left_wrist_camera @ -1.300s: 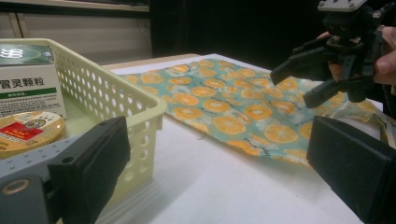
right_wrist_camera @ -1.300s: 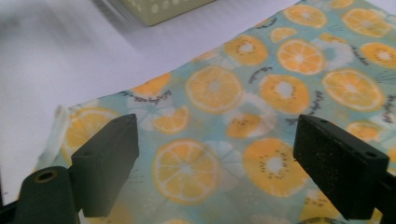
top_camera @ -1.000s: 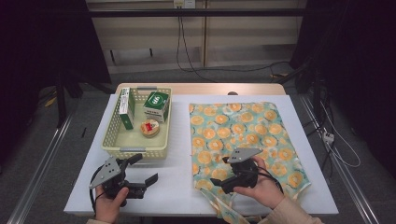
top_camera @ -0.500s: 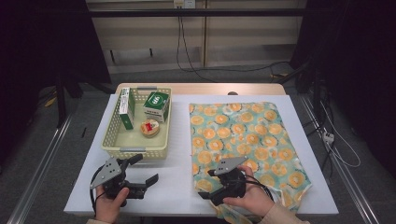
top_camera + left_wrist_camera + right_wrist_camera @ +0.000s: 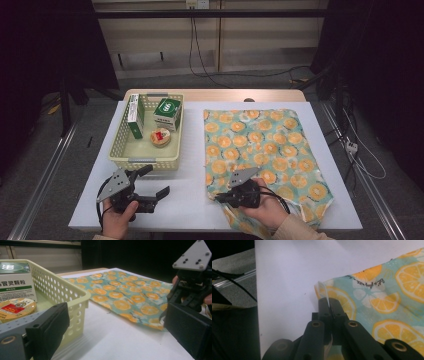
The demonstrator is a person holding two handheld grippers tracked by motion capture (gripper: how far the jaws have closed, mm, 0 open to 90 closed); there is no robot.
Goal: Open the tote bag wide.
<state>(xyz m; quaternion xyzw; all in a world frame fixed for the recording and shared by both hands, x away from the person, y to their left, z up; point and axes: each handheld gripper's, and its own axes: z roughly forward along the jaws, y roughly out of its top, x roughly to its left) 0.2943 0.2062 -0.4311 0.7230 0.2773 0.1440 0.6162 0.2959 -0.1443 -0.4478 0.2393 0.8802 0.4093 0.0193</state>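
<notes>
White and flat, the worktop (image 5: 190, 195) is set against a dark room, with cables seen trailing over the floor beyond its far edge. Nearest the person, at about seven o'clock on the worktop, the left claw (image 5: 156, 181) is held in a hand just above the surface; its jaws are spread wide and nothing is gripped between them. At about five o'clock the right claw (image 5: 219, 198) is held low at the near left corner of the cloth (image 5: 260, 145). Its jaws have just been closing, and in the right gripper view they are seen pressed together on the hemmed edge of that corner (image 5: 324, 293), which is pinched and lifted slightly off the surface. The cloth, printed with orange slices on a pale teal ground, is spread flat over the right half of the worktop, from the near edge out toward one o'clock. Past the left claw, toward eleven o'clock, a pale yellow perforated basket (image 5: 125, 150) is placed well apart from the cloth. Inside it a round tin (image 5: 160, 137) with a red label is laid near the middle, a green and white box (image 5: 167, 113) is stood behind it, and a slim green carton (image 5: 134, 115) is leaned along the left wall.
</notes>
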